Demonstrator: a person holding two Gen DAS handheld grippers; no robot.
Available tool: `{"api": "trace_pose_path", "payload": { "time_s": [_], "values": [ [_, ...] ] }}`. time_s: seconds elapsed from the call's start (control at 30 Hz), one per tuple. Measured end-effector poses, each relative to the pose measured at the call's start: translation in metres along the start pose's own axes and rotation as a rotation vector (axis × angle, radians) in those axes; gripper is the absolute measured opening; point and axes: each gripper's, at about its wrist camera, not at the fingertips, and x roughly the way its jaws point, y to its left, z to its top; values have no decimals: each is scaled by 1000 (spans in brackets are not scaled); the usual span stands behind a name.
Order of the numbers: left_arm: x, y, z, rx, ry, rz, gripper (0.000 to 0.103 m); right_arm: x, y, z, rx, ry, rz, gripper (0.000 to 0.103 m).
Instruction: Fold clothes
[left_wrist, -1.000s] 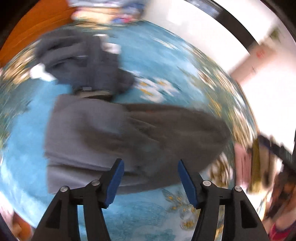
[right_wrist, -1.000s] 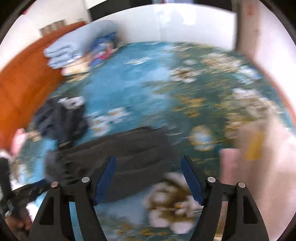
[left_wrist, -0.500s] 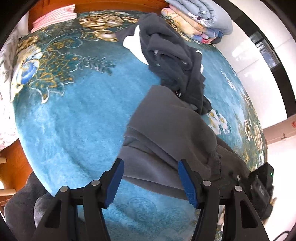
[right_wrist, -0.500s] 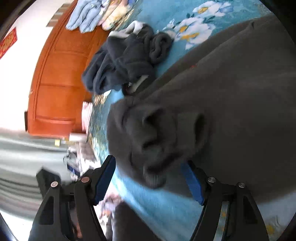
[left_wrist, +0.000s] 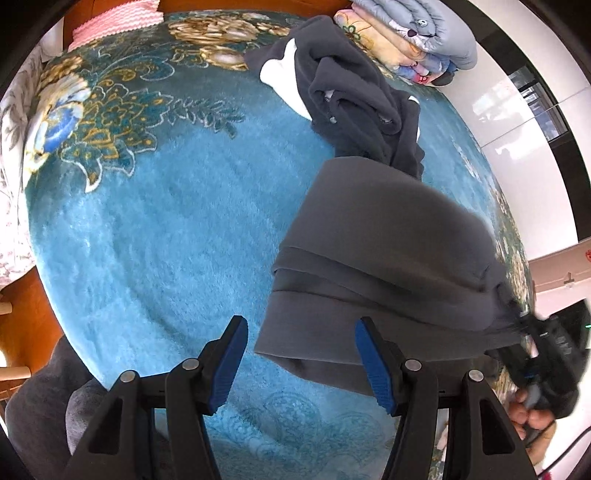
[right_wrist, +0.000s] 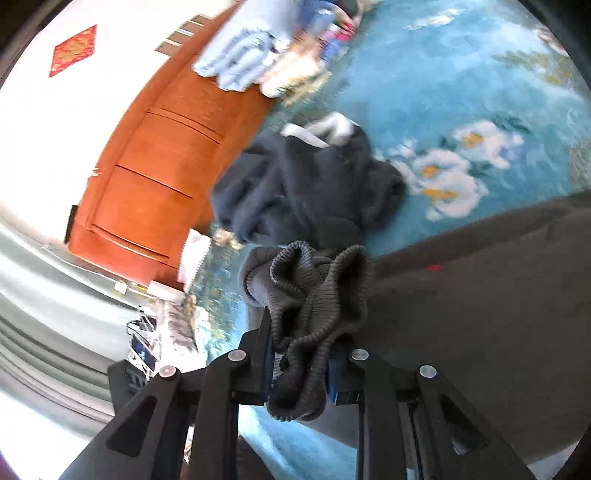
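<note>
A grey sweater (left_wrist: 384, 254) lies partly folded on the blue floral blanket (left_wrist: 166, 236). My left gripper (left_wrist: 301, 360) is open, its blue pads either side of the sweater's near hem corner, just above the blanket. My right gripper (right_wrist: 301, 354) is shut on the sweater's bunched ribbed cuff (right_wrist: 314, 295); the sweater's body (right_wrist: 480, 295) stretches off to the right. In the left wrist view the right gripper (left_wrist: 543, 350) holds the sweater's far end, lifted.
A crumpled dark navy garment (left_wrist: 354, 99) (right_wrist: 303, 192) lies beyond the sweater. Stacked folded quilts (left_wrist: 413, 33) (right_wrist: 258, 62) sit at the bed's far end by an orange wooden headboard (right_wrist: 159, 166). A pink towel (left_wrist: 114, 26) lies at the far left edge.
My right gripper has closed on the sweater's ribbed cuff and lifted it. The left gripper has shifted left, so the sweater's hem now sits between its open fingers.
</note>
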Motion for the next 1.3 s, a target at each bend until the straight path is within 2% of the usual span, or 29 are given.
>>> {"api": "trace_pose_path", "payload": {
  "time_s": [0.13, 0.27, 0.33, 0.4, 0.5, 0.63, 0.7, 0.8, 0.9, 1.0, 1.2, 1.3],
  "values": [
    [1, -3, -1, 18, 5, 11, 64, 23, -51, -12, 122, 101, -101, 22],
    [2, -5, 6, 13, -9, 14, 64, 18, -56, -13, 142, 89, -65, 26],
    [2, -12, 11, 37, -20, 14, 64, 10, -46, -10, 99, 82, -102, 28],
    [1, -20, 16, 72, -36, 22, 64, -5, -36, -8, 31, 49, -166, 38],
    [9, -35, 23, 111, -34, 21, 64, -20, -16, -2, -100, -7, -272, 40],
    [22, -60, 28, 178, -24, -7, 64, -5, 14, -2, -262, 34, -246, 41],
    [29, -72, 28, 225, -19, -17, 65, 9, 21, -11, -289, 75, -203, 41],
    [46, -75, 27, 248, 20, 7, 65, 24, 20, -25, -275, 114, -179, 41],
    [64, -69, 25, 227, 68, 21, 65, 45, 6, -31, -242, 156, -213, 41],
    [78, -65, 23, 213, 99, 39, 65, 55, -3, -30, -212, 161, -223, 41],
    [81, -63, 19, 202, 111, 45, 65, 68, -2, -28, -244, 184, -256, 41],
    [65, -60, 17, 186, 83, 32, 65, 51, 0, -29, -202, 152, -220, 41]
  ]
}}
